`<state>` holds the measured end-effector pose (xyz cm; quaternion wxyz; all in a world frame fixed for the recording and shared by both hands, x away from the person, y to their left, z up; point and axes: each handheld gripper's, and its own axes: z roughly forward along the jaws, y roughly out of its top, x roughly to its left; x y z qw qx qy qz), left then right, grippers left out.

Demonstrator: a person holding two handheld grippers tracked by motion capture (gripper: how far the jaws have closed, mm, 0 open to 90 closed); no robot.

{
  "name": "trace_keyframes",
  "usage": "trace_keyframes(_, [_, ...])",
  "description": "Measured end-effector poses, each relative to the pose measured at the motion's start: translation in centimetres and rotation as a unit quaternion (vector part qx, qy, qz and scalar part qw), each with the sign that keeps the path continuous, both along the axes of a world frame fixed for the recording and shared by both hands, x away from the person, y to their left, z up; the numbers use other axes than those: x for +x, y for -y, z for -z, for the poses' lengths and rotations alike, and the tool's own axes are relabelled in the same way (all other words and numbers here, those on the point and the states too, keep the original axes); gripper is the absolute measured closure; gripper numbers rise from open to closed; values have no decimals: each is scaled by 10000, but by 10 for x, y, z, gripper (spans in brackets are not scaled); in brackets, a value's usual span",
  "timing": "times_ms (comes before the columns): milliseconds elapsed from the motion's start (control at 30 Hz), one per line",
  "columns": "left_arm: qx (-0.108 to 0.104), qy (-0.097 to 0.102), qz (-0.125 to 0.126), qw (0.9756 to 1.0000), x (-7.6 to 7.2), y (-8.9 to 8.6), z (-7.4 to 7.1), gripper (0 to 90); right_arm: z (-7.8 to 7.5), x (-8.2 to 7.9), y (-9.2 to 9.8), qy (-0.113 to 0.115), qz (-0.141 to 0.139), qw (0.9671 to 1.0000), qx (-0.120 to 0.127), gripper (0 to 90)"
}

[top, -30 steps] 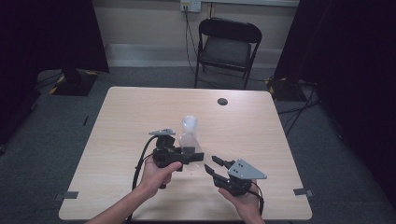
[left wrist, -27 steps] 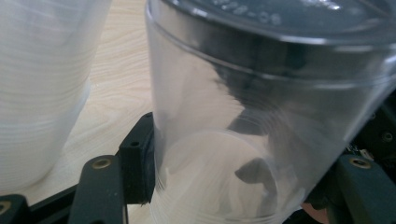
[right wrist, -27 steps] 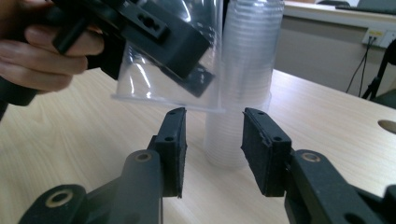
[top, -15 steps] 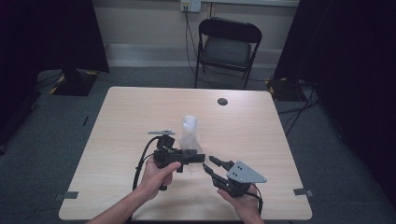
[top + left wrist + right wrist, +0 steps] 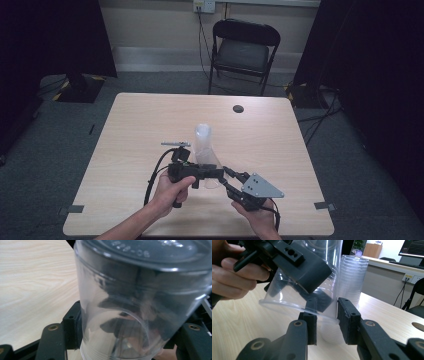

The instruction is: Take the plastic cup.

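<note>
Just beside the tall stack of clear plastic cups (image 5: 352, 282), the left gripper (image 5: 212, 174) clamps a tilted single clear plastic cup (image 5: 297, 295) whose rim wall sits between the right gripper's (image 5: 325, 321) parted, not yet closed jaws.

Dim room with dark edges; soft overhead light falls on the surface (image 5: 150, 130); close-up clear cup (image 5: 140, 305) shows blurred, with glare.

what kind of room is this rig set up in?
Probably an office or lab corner used as a recording bay. A bare wooden table stands on grey carpet, with black curtains at both sides, a folding chair and a wall socket behind, and a monitor on a far desk.
</note>
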<state>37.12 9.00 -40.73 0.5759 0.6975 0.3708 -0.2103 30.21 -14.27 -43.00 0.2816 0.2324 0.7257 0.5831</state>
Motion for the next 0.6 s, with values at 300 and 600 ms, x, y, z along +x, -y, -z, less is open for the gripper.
trace_keyframes(300, [-226,-244,69,9994,0,0,1,365,-3,-1,-2,275,105,9994,185,733])
trace_keyframes(600, [-230,-316,234,9990,-4,7,3,351,0,0,-5,300,99,9993,206,760])
